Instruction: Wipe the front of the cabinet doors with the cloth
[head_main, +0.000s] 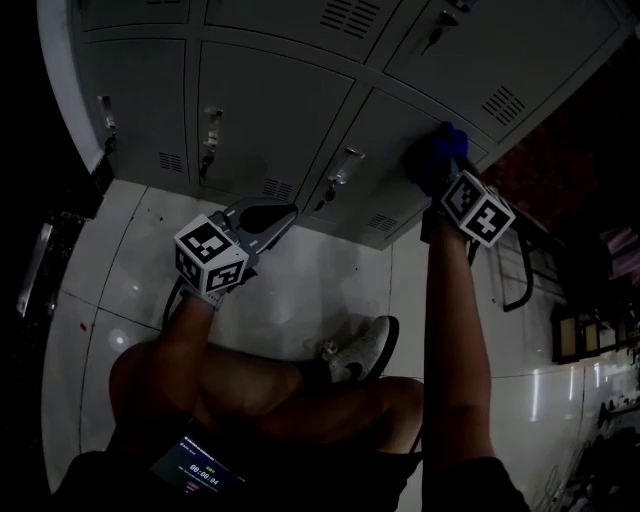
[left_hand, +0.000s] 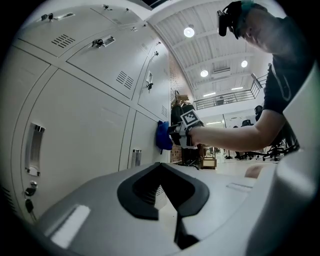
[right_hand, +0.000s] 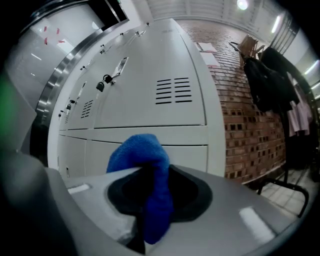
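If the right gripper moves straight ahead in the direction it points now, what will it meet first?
The right gripper is shut on a blue terry cloth, which would press first against the pale grey metal cabinet door just ahead; they may already touch.

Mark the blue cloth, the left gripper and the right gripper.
blue cloth (right_hand: 154, 192): right gripper view, on the fold hanging between the jaws.
left gripper (head_main: 288, 211): head view, at the jaw tips.
right gripper (left_hand: 171, 134): left gripper view, at the jaw end beside the cloth.
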